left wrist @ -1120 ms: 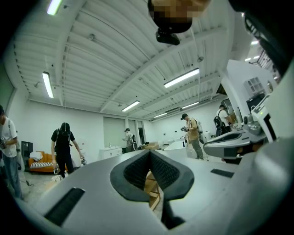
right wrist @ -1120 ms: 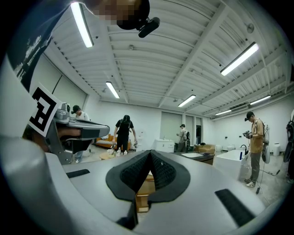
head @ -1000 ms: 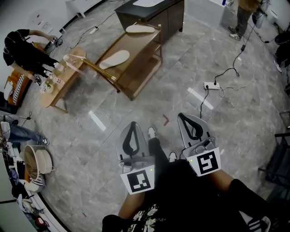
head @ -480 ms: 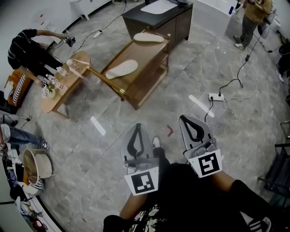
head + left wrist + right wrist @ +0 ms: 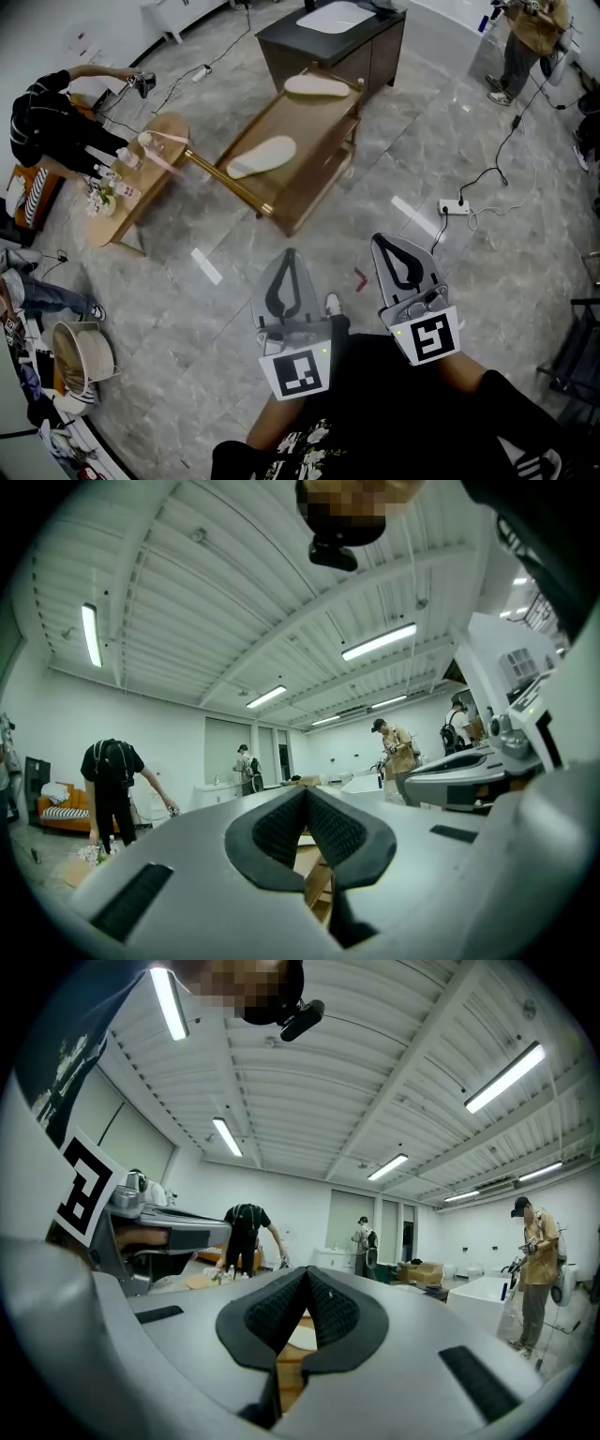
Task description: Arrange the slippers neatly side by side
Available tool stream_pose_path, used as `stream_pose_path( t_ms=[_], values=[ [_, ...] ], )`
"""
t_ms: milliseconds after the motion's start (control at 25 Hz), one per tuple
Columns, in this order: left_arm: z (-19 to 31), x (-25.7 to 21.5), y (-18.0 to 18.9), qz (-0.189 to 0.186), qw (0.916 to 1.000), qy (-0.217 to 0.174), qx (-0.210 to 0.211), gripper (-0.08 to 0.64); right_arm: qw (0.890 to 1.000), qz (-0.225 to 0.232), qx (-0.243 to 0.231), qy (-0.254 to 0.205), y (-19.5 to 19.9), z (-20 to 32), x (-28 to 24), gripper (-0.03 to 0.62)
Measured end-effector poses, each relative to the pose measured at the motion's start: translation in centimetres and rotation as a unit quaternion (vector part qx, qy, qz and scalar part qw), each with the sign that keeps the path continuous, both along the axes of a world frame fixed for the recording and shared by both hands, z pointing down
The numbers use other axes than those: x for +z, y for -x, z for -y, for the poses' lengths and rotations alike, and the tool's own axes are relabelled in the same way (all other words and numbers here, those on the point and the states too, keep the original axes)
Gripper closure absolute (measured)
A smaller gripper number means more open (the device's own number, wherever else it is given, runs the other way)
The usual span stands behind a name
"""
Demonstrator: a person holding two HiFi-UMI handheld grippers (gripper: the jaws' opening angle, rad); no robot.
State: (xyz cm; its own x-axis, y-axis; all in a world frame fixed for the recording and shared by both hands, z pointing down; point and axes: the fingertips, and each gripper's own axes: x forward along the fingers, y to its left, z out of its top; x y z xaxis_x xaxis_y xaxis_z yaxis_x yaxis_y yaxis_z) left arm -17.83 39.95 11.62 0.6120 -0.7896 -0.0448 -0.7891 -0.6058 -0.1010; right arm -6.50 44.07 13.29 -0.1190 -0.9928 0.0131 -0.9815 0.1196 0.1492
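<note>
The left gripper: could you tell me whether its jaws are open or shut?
Shut: in the left gripper view, the left gripper has its pads meeting at the tips, nothing between them.

Wide white workroom, floor to ceiling

Grey marbled floor (image 5: 469, 112) is spread right across the head view. A low wooden rack (image 5: 302, 118) is set at a slant on it, and a dark cabinet (image 5: 380, 56) is stood just behind its far end. An oval wooden side table (image 5: 141, 187) is placed near the rack's left. A white power strip (image 5: 454, 207) is left lying on the tiles. Overhead, a ribbed white ceiling (image 5: 375, 1072) is lit by long strip lights (image 5: 506, 1075), and an orange sofa (image 5: 61, 819) is seen by the white wall (image 5: 56, 724).
</note>
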Motion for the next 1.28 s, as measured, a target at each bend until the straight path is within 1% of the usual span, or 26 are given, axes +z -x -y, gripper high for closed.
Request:
stream_pose_path(
  t_ms=[160, 360, 560, 720, 1000, 1160, 1280],
  values=[
    [2.4, 0.5, 0.0, 0.000, 0.9999, 0.006, 0.010, 0.568, 1.000, -0.001, 0.012, -0.005, 0.1, 1.9, -0.1, 0.601],
    [4.7, 0.9, -0.6, 0.006, 0.9996, 0.008, 0.026, 0.568, 0.999, 0.003, 0.033, 0.002, -1.0, 4.2, 0.4, 0.601],
    [6.9, 1.4, -0.2, 0.007, 0.9991, 0.005, 0.043, 0.568, 0.999, -0.014, 0.040, -0.005, 0.0, 6.1, 0.5, 0.600],
    [7.9, 1.5, -0.7, -0.001, 0.9985, 0.002, 0.055, 0.568, 0.998, -0.017, 0.052, -0.002, -0.3, 6.6, 0.8, 0.601],
    [8.7, 1.9, -1.0, -0.001, 0.9982, 0.008, 0.060, 0.568, 0.998, -0.013, 0.066, 0.010, -0.9, 7.0, 1.4, 0.601],
    [9.6, 2.2, -1.2, 0.009, 0.9985, 0.003, 0.053, 0.568, 0.998, -0.010, 0.059, 0.010, -1.5, 8.2, 2.0, 0.601],
    [10.8, 2.2, -1.4, 0.009, 0.9990, 0.005, 0.044, 0.568, 0.999, -0.006, 0.046, 0.004, -1.5, 9.8, 1.9, 0.600]
  ],
)
